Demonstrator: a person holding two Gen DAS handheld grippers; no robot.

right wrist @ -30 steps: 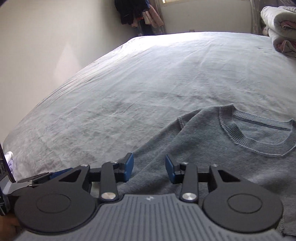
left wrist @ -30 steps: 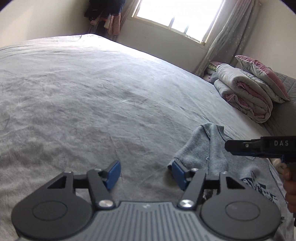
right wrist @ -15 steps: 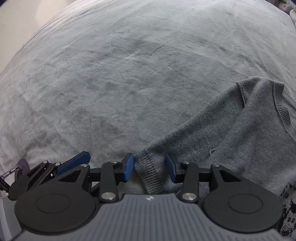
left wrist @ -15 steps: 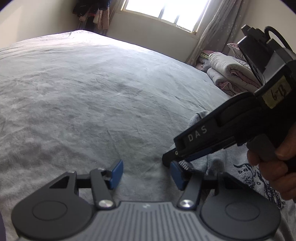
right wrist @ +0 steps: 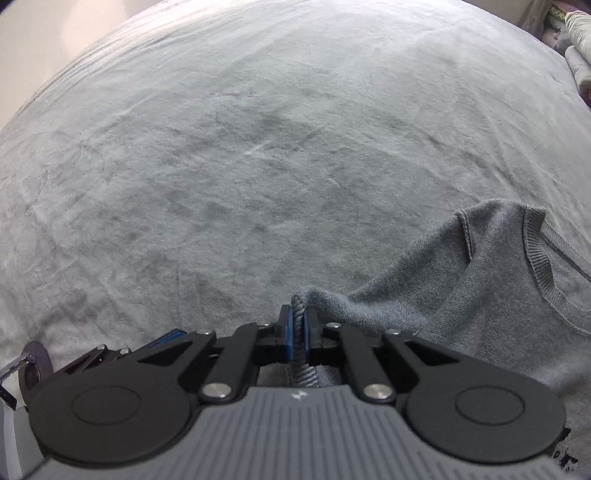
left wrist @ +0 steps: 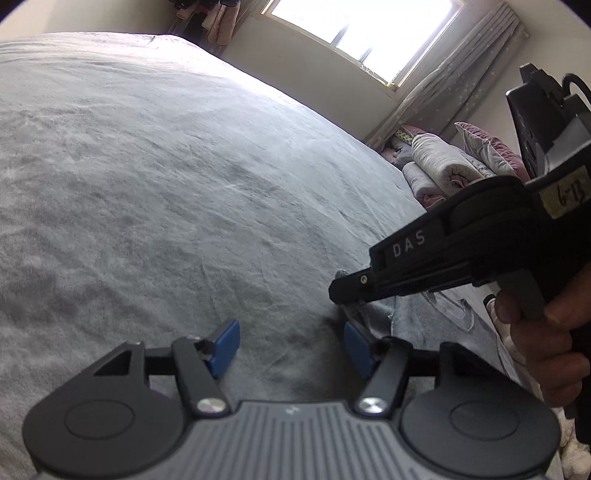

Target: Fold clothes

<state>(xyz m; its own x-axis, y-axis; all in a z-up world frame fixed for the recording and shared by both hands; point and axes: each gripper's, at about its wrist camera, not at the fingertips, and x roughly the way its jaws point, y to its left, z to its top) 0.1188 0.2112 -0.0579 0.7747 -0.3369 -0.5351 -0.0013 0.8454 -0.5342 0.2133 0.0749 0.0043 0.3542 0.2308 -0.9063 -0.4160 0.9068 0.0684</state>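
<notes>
A grey knit sweater (right wrist: 498, 295) lies on the grey bed cover (right wrist: 258, 147), its ribbed neckline at the right. My right gripper (right wrist: 298, 325) is shut on the ribbed cuff at the end of a sleeve, and the cloth stands pinched between the blue pads. In the left wrist view the right gripper (left wrist: 340, 291) reaches in from the right, its tip down on the sweater's edge (left wrist: 424, 317), with a hand (left wrist: 535, 332) on its handle. My left gripper (left wrist: 291, 343) hovers just beside it, its jaws opening, with only bed cover between the pads.
Folded quilts and a pillow (left wrist: 443, 166) are stacked at the far right of the bed, below a bright window (left wrist: 362, 29) and curtain. Clothes hang in the far corner (left wrist: 207, 14). Grey bed cover (left wrist: 184, 184) stretches wide to the left and ahead.
The right gripper tipped down over the sleeve end and closed on the cuff. The left gripper's jaws spread a little wider and it turned slightly.
</notes>
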